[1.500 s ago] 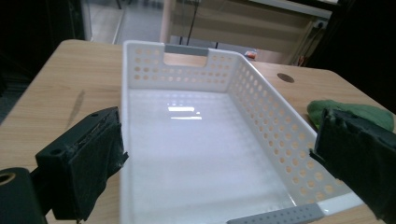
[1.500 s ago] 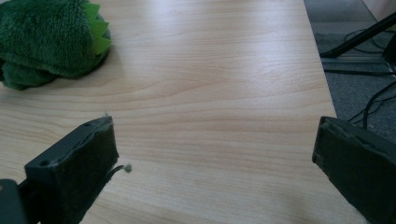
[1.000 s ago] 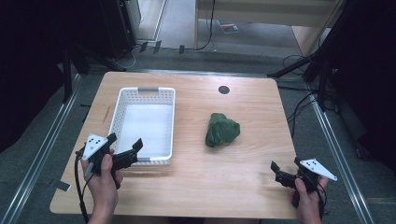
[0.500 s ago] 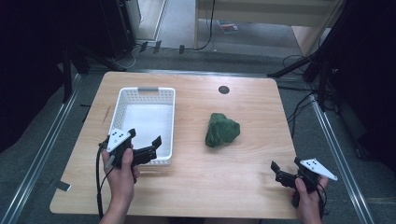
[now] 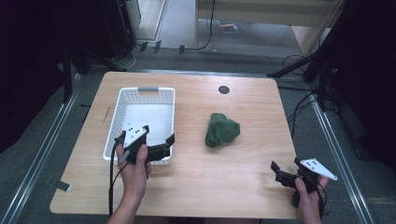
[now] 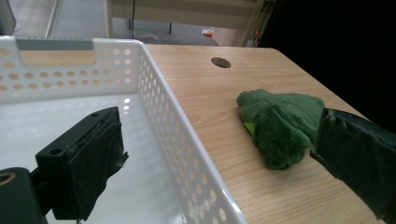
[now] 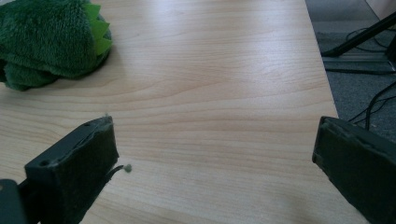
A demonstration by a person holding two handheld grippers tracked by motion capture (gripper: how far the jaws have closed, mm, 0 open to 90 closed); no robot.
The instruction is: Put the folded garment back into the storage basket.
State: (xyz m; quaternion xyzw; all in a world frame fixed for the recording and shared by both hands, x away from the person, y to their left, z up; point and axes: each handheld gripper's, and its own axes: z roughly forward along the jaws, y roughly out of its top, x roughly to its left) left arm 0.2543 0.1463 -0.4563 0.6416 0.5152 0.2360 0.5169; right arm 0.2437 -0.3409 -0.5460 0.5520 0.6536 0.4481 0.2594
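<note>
Glossy white plastic basket [image 5: 140, 95]; fuzzy green plush toy [image 5: 222, 129]; matt wood table [image 5: 243, 168]

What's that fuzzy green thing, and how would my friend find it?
Start at the wooden table, then look right of the white basket. There lies a soft green plush toy, crumpled on the bare wood; it is fuzzy, with small lighter green points along one edge.

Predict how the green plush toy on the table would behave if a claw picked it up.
The fuzzy green plush toy looks soft, so it would probably squash and sag. It likely weighs little. Slumped on the wooden table, it seems unlikely to roll.
</note>
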